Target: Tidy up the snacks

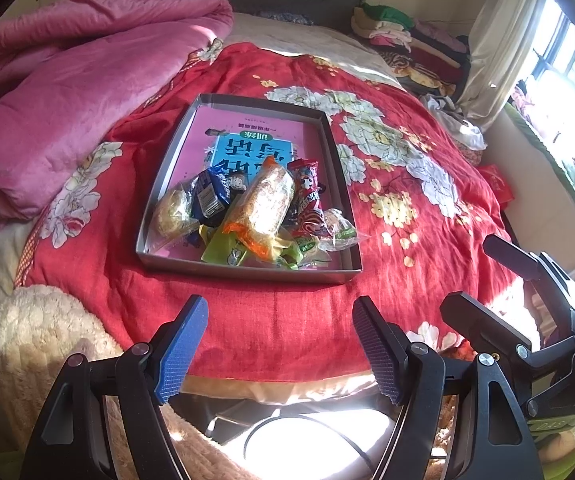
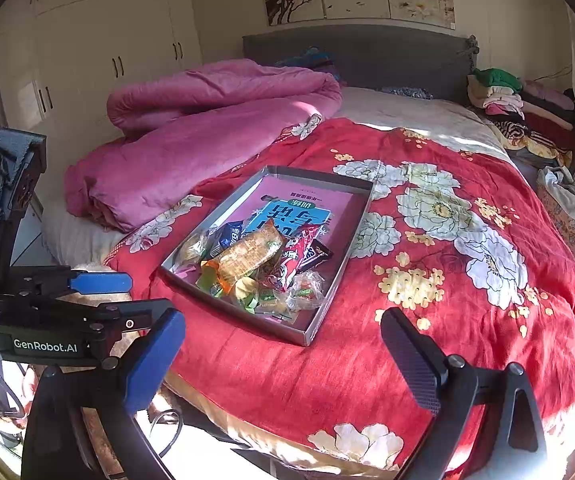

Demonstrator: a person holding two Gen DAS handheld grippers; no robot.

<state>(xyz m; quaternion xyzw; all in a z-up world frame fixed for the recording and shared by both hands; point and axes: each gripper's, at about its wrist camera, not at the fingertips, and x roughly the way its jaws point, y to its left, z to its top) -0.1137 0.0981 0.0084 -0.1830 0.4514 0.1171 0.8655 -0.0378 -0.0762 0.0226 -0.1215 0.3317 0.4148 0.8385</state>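
Glossy plastic snack wrappers — matt cardboard tray, woven cloth bedspread.

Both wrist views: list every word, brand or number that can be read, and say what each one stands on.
"GenRobot.AI": white letters on the body of the left gripper, seen in the right wrist view.
"S": a white letter on the dark snack wrapper in the tray; the rest is hidden.
Large Chinese characters on the blue book cover under the snacks: upside down, not reliably readable.
Print on the other snack packets: too small or blurred.
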